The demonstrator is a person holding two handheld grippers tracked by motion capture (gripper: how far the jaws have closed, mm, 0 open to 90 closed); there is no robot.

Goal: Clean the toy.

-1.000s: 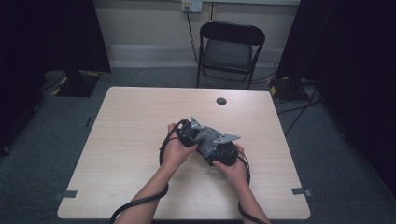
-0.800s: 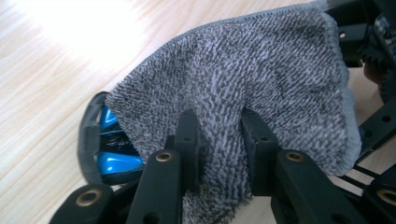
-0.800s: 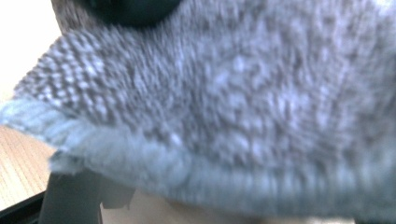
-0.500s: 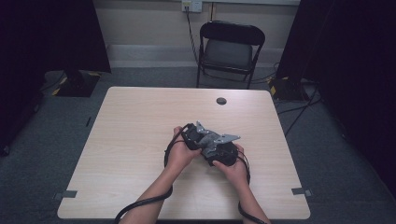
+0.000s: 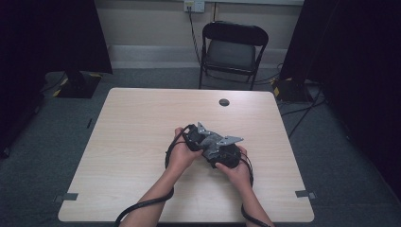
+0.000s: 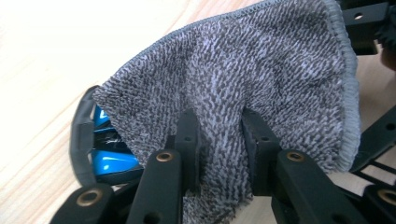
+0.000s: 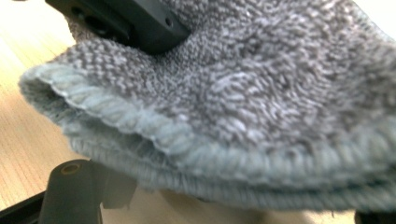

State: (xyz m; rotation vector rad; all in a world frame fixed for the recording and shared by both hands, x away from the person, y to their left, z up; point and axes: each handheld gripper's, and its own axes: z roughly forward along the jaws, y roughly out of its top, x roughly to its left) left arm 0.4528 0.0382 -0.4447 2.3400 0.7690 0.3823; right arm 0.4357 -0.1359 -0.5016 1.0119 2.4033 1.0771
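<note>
Left gripper (image 6: 219, 140): jaws pinching a fold of the grey towel (image 6: 261, 74), a blue object (image 6: 109, 161) just left. Right gripper (image 5: 226, 156): jaw state cannot be told; its own view shows the towel hem (image 7: 196, 140) close. High view: both hands meet at table (image 5: 132, 123) centre-right.

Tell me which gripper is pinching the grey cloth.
The left gripper: its jaws clamp a fold of the cloth. The right one's stand wide.
</note>
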